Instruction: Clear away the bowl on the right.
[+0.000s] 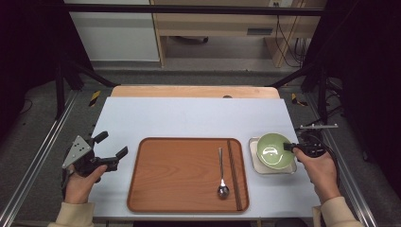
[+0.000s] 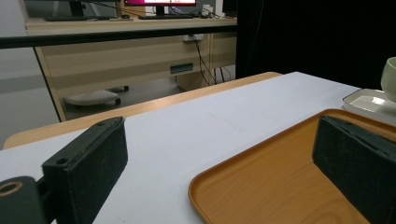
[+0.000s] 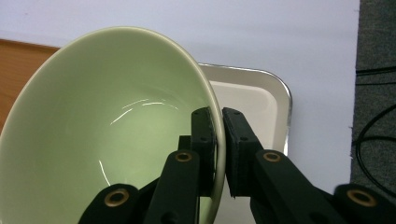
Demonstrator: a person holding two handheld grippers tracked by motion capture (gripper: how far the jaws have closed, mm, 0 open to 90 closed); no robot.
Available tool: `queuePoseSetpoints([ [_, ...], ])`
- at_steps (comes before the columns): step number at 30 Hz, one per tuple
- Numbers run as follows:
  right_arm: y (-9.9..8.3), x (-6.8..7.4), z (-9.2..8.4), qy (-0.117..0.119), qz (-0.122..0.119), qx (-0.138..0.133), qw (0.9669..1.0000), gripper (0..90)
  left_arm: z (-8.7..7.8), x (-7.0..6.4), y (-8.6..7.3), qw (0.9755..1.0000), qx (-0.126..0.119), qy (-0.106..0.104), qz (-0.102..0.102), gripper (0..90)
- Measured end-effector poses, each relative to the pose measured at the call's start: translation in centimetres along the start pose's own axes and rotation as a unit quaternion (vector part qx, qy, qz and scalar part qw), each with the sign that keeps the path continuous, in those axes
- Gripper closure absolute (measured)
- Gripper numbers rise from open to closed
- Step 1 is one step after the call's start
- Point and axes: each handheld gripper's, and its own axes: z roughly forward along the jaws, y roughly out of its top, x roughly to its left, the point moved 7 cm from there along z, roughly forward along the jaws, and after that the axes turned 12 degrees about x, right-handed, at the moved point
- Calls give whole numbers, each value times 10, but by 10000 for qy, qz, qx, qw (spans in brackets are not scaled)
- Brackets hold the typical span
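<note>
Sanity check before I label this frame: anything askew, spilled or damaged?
No spill or damage. One thing is off level: the green bowl is tilted, pinched by its rim in the right gripper over the white dish. The spoon and chopsticks lie tidily on the wooden tray.

The table (image 1: 189, 118) is evenly and softly lit from above, with only faint shadows. Both sides of the high view are almost black. The green bowl (image 3: 107, 130) shows thin white streaks of glare inside. In the left gripper view the near jaws are a little soft, and the desk (image 2: 130, 42) behind is slightly blurred. All pictures are a little grainy.
</note>
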Motion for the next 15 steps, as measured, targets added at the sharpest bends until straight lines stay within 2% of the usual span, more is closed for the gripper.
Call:
queuePoseSetpoints([
  [8, 11, 17, -9, 89, -212, -120, 9997, 839, 1, -1, 0, 10000, 22, -10, 26, 29],
  [15, 20, 44, -14, 208, -491, -178, 9984, 838, -1, 0, 1, 10000, 4, -2, 21, 29],
])
